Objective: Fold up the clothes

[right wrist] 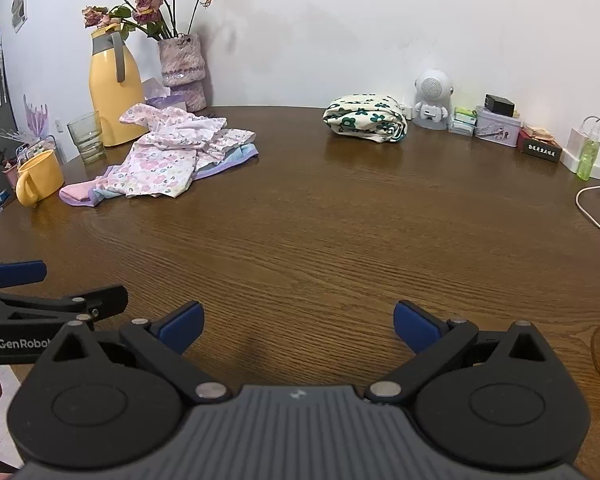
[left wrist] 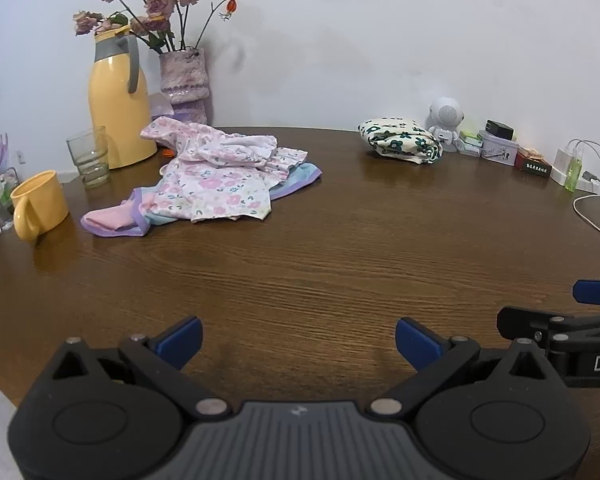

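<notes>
A loose heap of clothes (left wrist: 216, 176) (right wrist: 164, 156) lies at the far left of the brown wooden table (left wrist: 320, 264) (right wrist: 320, 240): a pink floral garment on top, a pink, lilac and pale blue piece under it. A folded cream cloth with green flowers (left wrist: 402, 140) (right wrist: 366, 118) sits at the back near the wall. My left gripper (left wrist: 298, 340) hovers open over the near table edge, nothing between its blue pads. My right gripper (right wrist: 298, 326) is open beside it, also holding nothing. Both are well short of the clothes.
Left of the heap stand a yellow mug (left wrist: 38, 204) (right wrist: 38, 182), a glass (left wrist: 88, 156), a yellow thermos jug (left wrist: 118, 108) and a vase of dried roses (left wrist: 186, 80). At the back right are a white robot speaker (right wrist: 432, 100), small boxes, a green bottle (right wrist: 588, 158) and white cables.
</notes>
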